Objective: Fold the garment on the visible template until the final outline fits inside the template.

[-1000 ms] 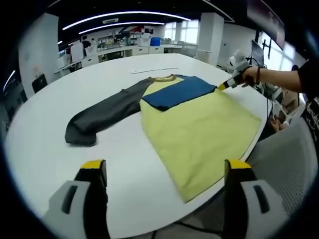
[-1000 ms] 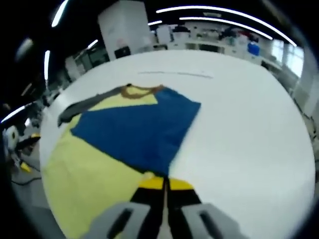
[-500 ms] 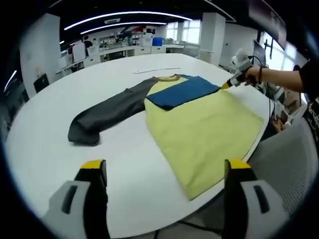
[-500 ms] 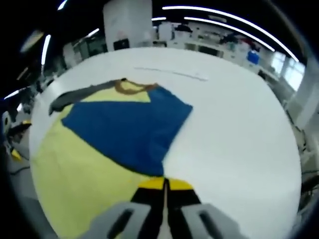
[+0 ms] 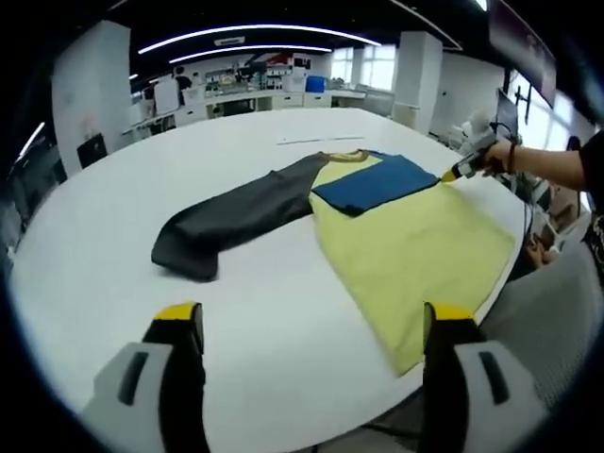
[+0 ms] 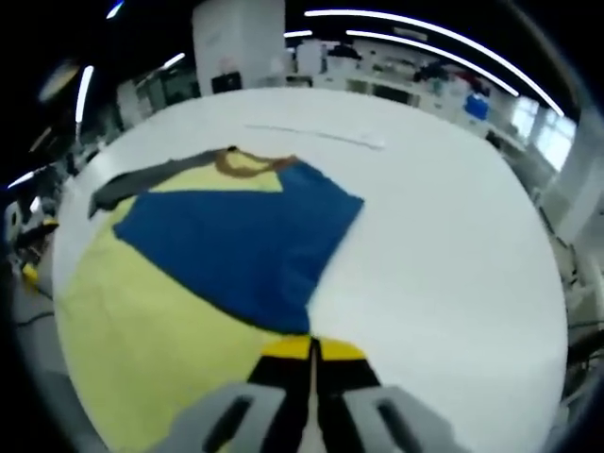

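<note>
Garment (image 5: 396,226) on a round white surface (image 5: 123,311): a long-sleeved shirt with a pale yellow body, lying flat toward the 3 o'clock side of the left gripper view, its lower hem reaching the surface's edge. One dark grey sleeve (image 5: 231,212) stretches out flat toward 9 o'clock, its cuff end folded under slightly. The other sleeve, blue (image 6: 241,236), is folded across the chest, forming a broad slanted patch near the brownish-yellow collar (image 6: 247,162) at about 12 o'clock of the shirt.

Left gripper (image 5: 311,330) hovers above the bare surface near 6 o'clock, well apart from the shirt, its yellow-tipped jaws spread wide with nothing between them.

Right gripper (image 6: 311,351) has its yellow tips pressed together at the lower corner of the blue sleeve, where blue meets yellow; whether cloth is caught between them I cannot tell. In the left gripper view it shows at 2 o'clock (image 5: 451,174), held by a person's hand (image 5: 495,159), its tip touching the blue sleeve's corner.
</note>
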